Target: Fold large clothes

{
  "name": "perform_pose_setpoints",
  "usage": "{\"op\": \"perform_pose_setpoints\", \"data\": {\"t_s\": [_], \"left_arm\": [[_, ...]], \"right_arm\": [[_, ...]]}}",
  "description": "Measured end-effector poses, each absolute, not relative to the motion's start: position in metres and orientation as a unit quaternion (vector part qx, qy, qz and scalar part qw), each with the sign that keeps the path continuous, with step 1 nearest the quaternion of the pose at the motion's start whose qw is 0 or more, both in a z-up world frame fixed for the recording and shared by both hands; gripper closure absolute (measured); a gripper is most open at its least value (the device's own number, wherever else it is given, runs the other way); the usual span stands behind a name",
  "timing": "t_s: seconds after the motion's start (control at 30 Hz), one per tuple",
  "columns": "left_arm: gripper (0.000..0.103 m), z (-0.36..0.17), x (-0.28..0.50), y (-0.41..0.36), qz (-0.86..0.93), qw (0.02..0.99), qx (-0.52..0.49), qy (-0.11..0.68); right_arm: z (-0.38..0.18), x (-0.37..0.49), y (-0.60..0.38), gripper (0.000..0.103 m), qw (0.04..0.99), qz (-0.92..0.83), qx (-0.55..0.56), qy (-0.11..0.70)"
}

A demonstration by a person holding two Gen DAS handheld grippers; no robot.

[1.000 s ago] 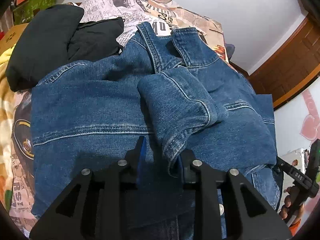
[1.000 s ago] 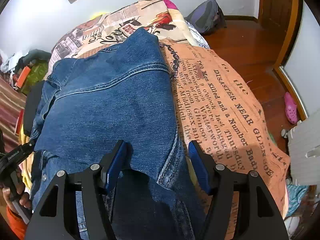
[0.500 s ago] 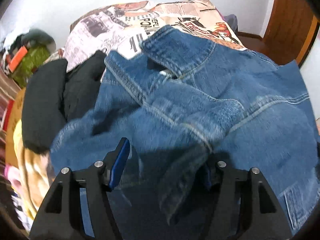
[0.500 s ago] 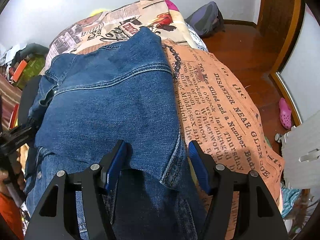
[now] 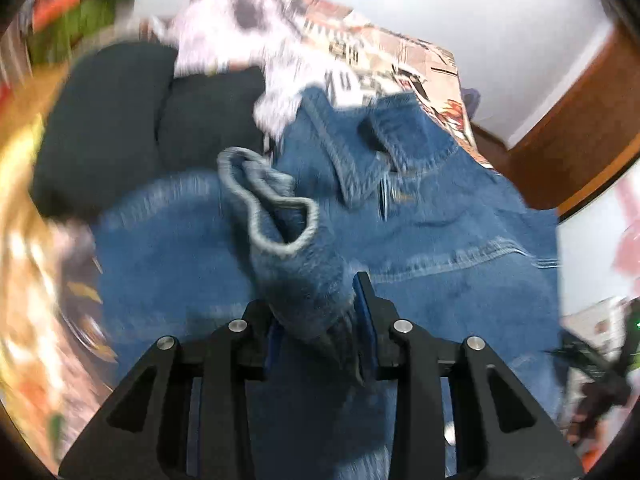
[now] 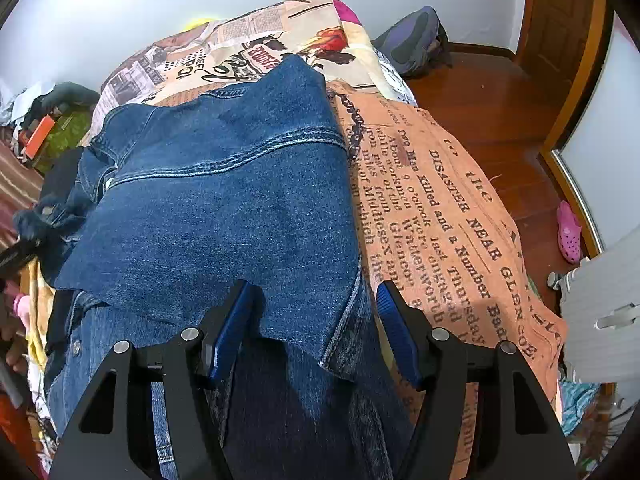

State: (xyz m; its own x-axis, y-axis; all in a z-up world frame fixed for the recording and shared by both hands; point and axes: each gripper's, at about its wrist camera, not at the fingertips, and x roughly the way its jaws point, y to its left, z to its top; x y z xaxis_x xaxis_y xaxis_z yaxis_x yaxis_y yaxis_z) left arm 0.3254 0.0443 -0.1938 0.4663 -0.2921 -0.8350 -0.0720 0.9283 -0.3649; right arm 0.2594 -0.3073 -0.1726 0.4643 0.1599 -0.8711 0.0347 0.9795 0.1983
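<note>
A blue denim jacket (image 5: 440, 240) lies spread on a bed, back side up. My left gripper (image 5: 320, 320) has one bunched sleeve (image 5: 296, 280) between its blue pads, and its jaws are closing on the cloth. The sleeve's cuff (image 5: 276, 216) stands up in front of the fingers. In the right wrist view the jacket (image 6: 224, 200) fills the middle. My right gripper (image 6: 314, 320) stands open over the jacket's near right edge. A folded flap of denim lies between its fingers, with a gap showing at the right pad.
The bed has a newspaper-print cover (image 6: 440, 220). Black clothes (image 5: 140, 120) are piled left of the jacket. On the wooden floor to the right lie a dark bag (image 6: 416, 44) and a pink shoe (image 6: 570, 232). Clutter lines the far left wall (image 6: 48, 132).
My left gripper let go of the sleeve's edge, opened wide, then closed around the bunched sleeve and swung it left; the cuff now stands up. The right gripper stayed where it was.
</note>
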Motion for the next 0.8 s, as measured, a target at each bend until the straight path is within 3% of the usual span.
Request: {"op": "perform_pose_setpoints", "data": {"t_s": [0.13, 0.3, 0.5, 0.67, 0.8], "left_arm": [[0.074, -0.215, 0.311, 0.057, -0.103, 0.803, -0.255, 0.528], [0.090, -0.192, 0.302, 0.049, -0.093, 0.833, -0.219, 0.499], [0.093, -0.109, 0.290, 0.019, -0.079, 0.909, -0.105, 0.396], [0.093, -0.052, 0.264, 0.031, -0.081, 0.938, -0.125, 0.313], [0.093, -0.052, 0.250, 0.050, -0.064, 0.940, -0.125, 0.311]], "right_arm": [[-0.170, 0.259, -0.304, 0.043, 0.853, 0.030, 0.084, 0.514], [-0.161, 0.258, -0.301, 0.043, 0.856, 0.036, 0.078, 0.511], [-0.140, 0.259, -0.296, 0.043, 0.870, 0.038, 0.063, 0.488], [-0.123, 0.261, -0.289, 0.043, 0.882, 0.042, 0.061, 0.465], [-0.123, 0.262, -0.282, 0.043, 0.884, 0.051, 0.060, 0.461]]}}
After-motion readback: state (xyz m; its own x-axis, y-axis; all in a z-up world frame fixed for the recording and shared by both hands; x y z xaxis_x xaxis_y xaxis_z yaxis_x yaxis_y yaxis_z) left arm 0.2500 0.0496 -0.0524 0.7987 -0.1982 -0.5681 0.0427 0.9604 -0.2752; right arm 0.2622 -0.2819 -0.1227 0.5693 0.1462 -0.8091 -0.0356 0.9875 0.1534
